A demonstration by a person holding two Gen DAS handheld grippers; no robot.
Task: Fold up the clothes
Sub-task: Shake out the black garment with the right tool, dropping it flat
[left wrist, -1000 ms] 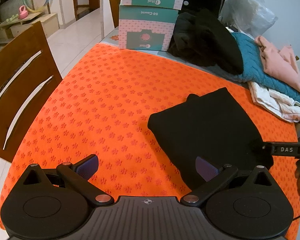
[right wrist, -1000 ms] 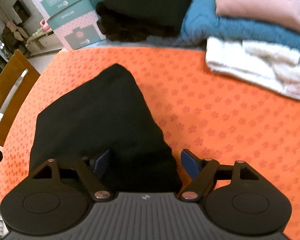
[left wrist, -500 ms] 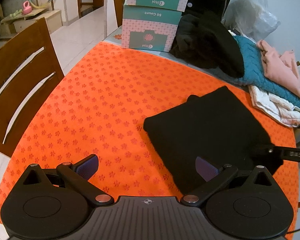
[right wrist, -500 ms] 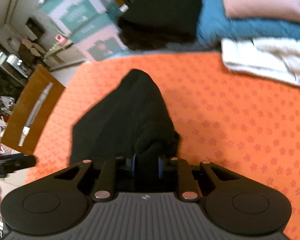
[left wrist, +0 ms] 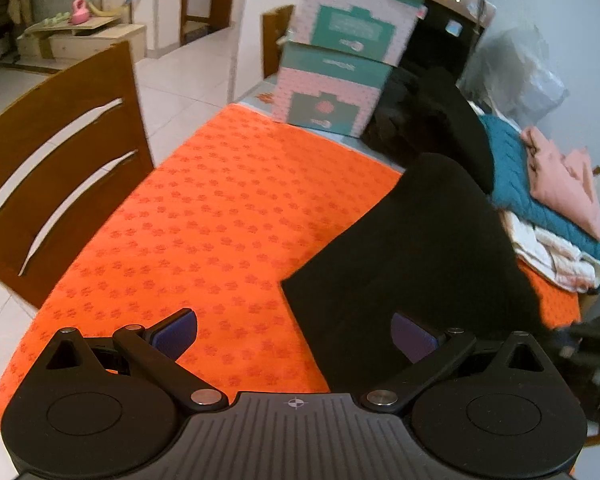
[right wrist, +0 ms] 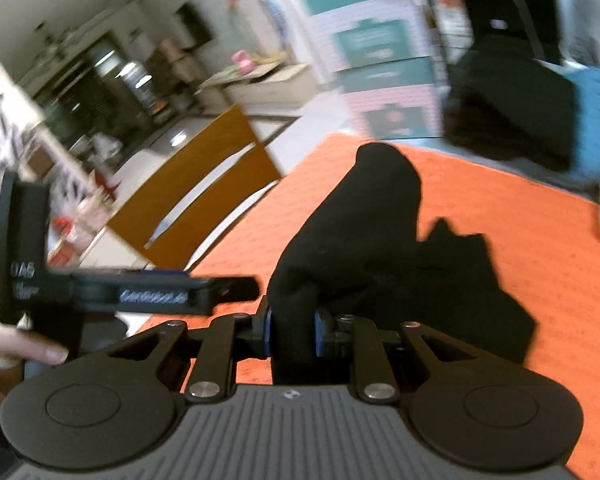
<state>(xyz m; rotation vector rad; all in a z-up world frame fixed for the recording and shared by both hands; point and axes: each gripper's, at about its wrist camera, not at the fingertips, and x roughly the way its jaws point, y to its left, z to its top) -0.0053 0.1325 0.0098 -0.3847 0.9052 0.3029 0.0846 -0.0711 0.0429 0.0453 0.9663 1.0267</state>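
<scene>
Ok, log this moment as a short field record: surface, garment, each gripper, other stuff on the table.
surface: orange mat with a flower print
garment: black garment, near end raised off the mat
right gripper: right gripper, shut on a bunched fold of the black garment
left gripper: left gripper, open, holding nothing, over the garment's left edge
clothes pile: black, teal sweater, pink top, white items at far right
boxes: two stacked pink-and-teal boxes at the far edge
beside table: wooden chair on the left
</scene>
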